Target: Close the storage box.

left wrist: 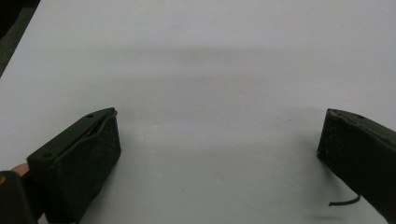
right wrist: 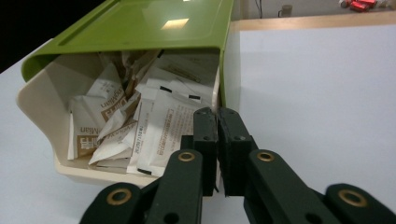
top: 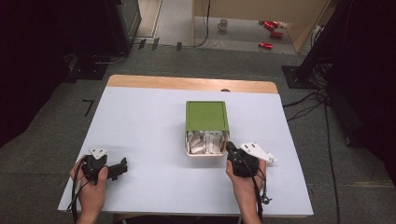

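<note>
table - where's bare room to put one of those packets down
Widest bare patch: the white table left of the green-lidded box, ahead of the left gripper. Another strip lies right of the box. Crowded at the box's open front, where the right gripper sits by the packets.

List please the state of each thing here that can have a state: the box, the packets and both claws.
Box: upright on the table, green lid on top, front opening uncovered.
Packets: loose pile inside the box, showing through the opening.
Left claw: open, jaws wide apart, nothing between them.
Right claw: shut, empty, tips at the right edge of the opening.
</note>
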